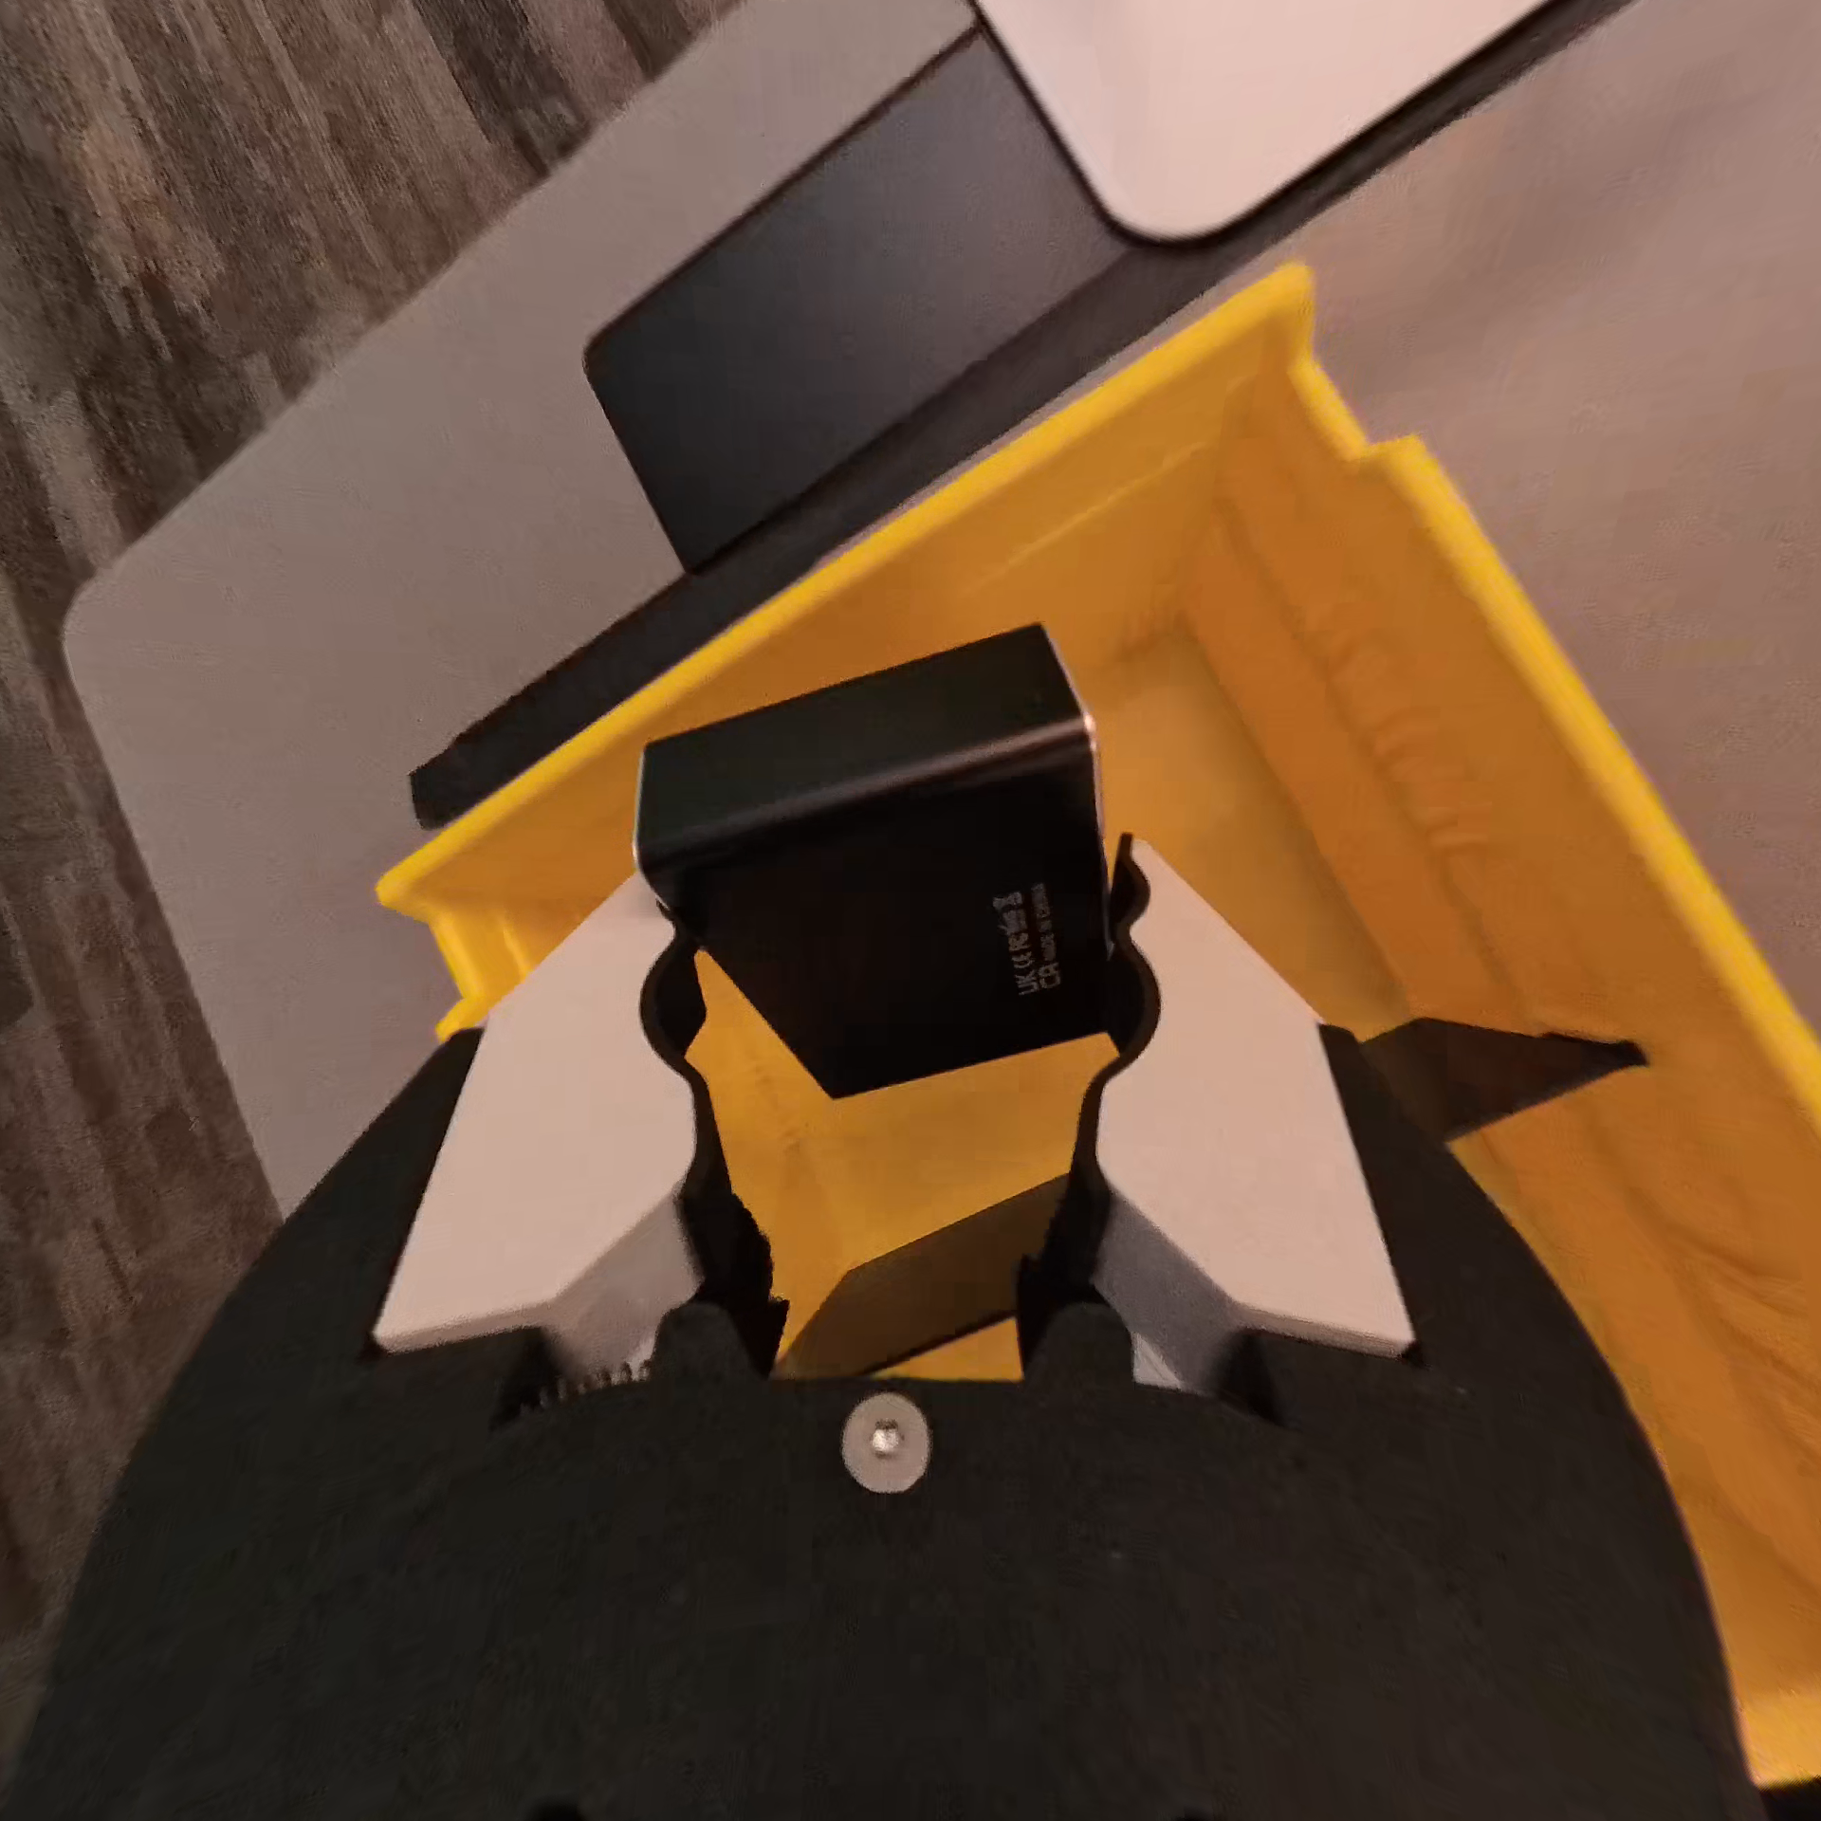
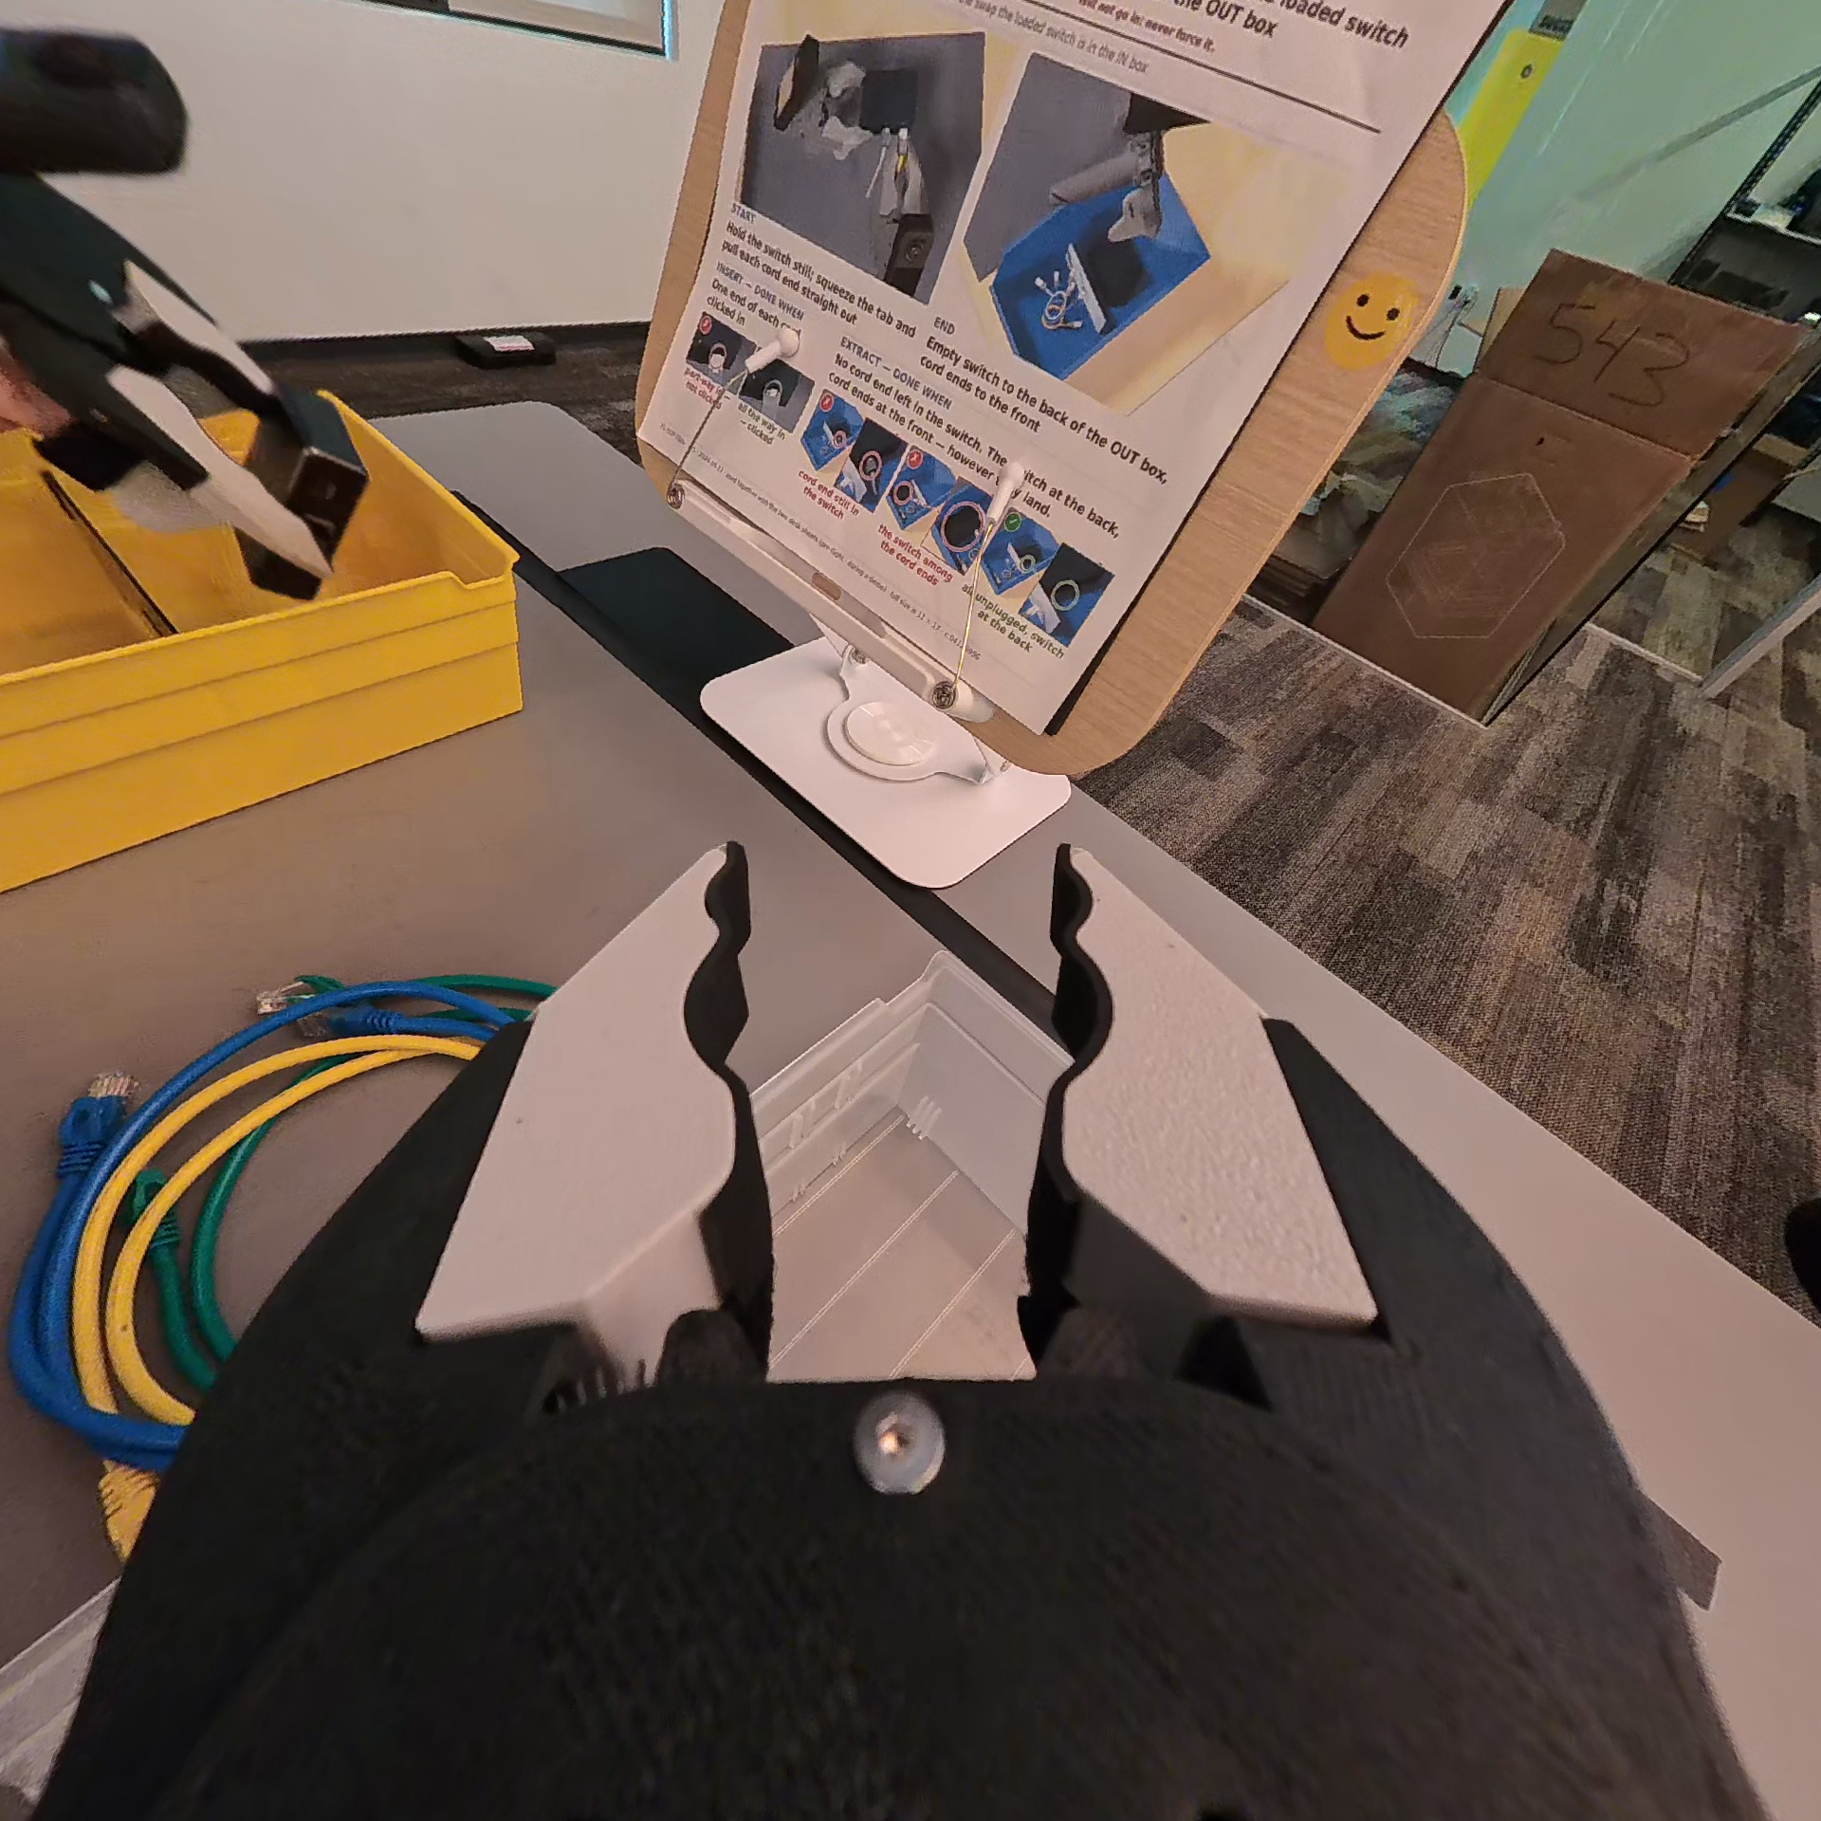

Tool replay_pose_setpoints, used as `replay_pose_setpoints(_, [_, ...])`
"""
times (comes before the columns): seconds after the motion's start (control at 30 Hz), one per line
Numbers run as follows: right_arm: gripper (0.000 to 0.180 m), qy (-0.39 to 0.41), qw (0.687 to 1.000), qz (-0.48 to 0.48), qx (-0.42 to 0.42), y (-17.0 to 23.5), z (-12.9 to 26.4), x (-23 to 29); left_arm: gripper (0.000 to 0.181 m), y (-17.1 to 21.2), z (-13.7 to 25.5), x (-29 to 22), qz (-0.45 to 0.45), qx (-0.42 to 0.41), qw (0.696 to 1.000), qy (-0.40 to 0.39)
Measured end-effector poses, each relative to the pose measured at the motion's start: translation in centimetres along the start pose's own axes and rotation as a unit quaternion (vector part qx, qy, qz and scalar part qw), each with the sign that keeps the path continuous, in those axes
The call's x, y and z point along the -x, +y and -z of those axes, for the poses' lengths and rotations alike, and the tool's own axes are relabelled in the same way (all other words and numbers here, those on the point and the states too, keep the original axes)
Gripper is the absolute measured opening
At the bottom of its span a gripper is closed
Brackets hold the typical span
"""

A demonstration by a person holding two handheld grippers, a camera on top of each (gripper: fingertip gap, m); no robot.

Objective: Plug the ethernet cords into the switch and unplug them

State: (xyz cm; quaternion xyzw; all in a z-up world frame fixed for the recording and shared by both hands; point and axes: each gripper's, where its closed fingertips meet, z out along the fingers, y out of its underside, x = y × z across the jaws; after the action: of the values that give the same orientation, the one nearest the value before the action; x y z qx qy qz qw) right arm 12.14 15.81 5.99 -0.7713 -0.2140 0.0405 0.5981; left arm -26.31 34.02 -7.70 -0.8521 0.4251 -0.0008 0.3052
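The left gripper (image 1: 892,946) is clamped on the black switch (image 1: 867,867) over the yellow bin (image 1: 1380,788). Carry it level toward the cords (image 2: 197,1133) at seven o'clock (right gripper (image 2: 897,887) hangs apart, empty).

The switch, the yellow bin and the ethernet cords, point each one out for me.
switch (image 1: 867,887): left wrist view, on its dark underside, between the left claw's fingers.
yellow bin (image 2: 296,690): right wrist view, on its outer side wall.
ethernet cords (image 2: 246,1074): right wrist view, on the yellow cord's loop.
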Motion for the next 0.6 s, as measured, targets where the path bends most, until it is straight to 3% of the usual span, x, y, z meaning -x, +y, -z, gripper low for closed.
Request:
replay_pose_setpoints(0.17, [0.061,-0.017,0.999,-0.007,-0.033,-1.8,0.2,1.4,0.081,-6.5,7.6,-5.3,-0.021,-0.14,0.988,0.056])
replay_pose_setpoints(0.27, [0.064,-0.097,0.987,-0.057,-0.112,-5.5,0.3,5.6,0.081,-9.8,10.5,-10.8,-0.083,-0.195,0.975,0.062])
replay_pose_setpoints(0.37, [0.078,-0.186,0.962,-0.14,-0.14,-7.4,-0.8,10.5,0.081,-11.2,10.8,-15.9,-0.153,-0.202,0.966,0.046])
replay_pose_setpoints(0.47, [0.084,-0.238,0.943,-0.212,-0.095,-6.1,-3.3,13.9,0.08,-11.8,10.7,-20.1,-0.2,-0.204,0.958,0.038])
replay_pose_setpoints(0.6, [0.08,-0.27,0.928,-0.255,0.013,-1.5,-7.1,16.8,0.081,-11.9,10.7,-23.9,-0.241,-0.204,0.948,0.04])
